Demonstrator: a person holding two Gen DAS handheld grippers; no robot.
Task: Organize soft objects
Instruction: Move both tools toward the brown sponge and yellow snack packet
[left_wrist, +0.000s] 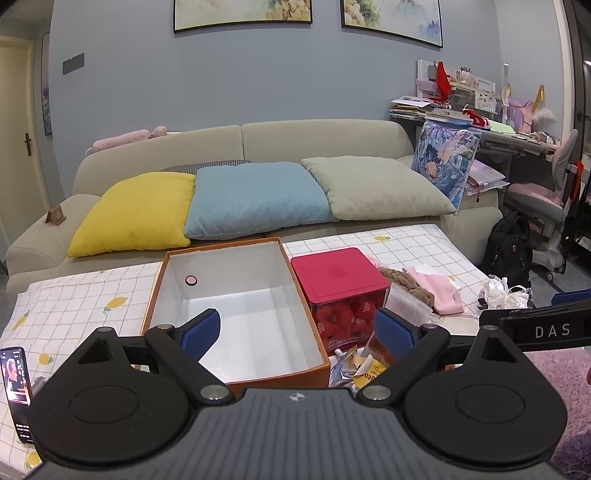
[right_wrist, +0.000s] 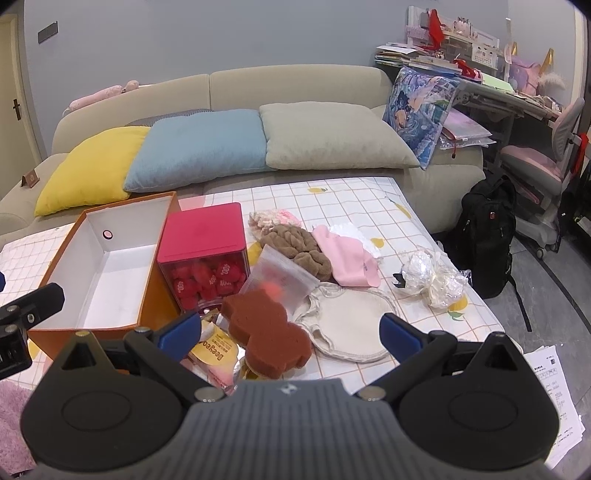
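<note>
Nearest the right wrist camera, the right gripper (right_wrist: 290, 330) stands with its blue pads wide apart and nothing between them, hovering above the near edge of the worktop (right_wrist: 354, 206), which is covered by a checked cloth printed with lemons. Directly ahead of it lies a brown, bear-shaped sponge (right_wrist: 267, 334), resting partly on a yellow snack packet (right_wrist: 214, 350) and just beside a cream fabric pouch (right_wrist: 351, 326). A clear zip bag (right_wrist: 280, 275) lies behind the sponge. Further back, a brown plush braid (right_wrist: 295, 247), a folded pink cloth (right_wrist: 349, 260) and a pink-and-cream knitted item (right_wrist: 273, 218) lie close together. Crumpled clear wrapping (right_wrist: 432, 278) sits apart towards the right edge.

The left gripper (left_wrist: 295, 334) is likewise spread wide and empty, held above the near end of an open orange box (left_wrist: 236, 295). Its white interior holds nothing. Touching, or very nearly touching, the box's right wall stands a clear container with a red lid (left_wrist: 338, 275), filled with red pieces. A phone (left_wrist: 16, 387) stands at the left edge of the left wrist view.

Behind the worktop, a beige sofa (left_wrist: 314, 136) carries a yellow cushion (left_wrist: 136, 214), a blue cushion (left_wrist: 255, 199), a grey-green cushion (left_wrist: 376, 186) and a printed cushion (left_wrist: 445, 155). A black backpack (right_wrist: 487, 225) rests on the floor at the right.
</note>
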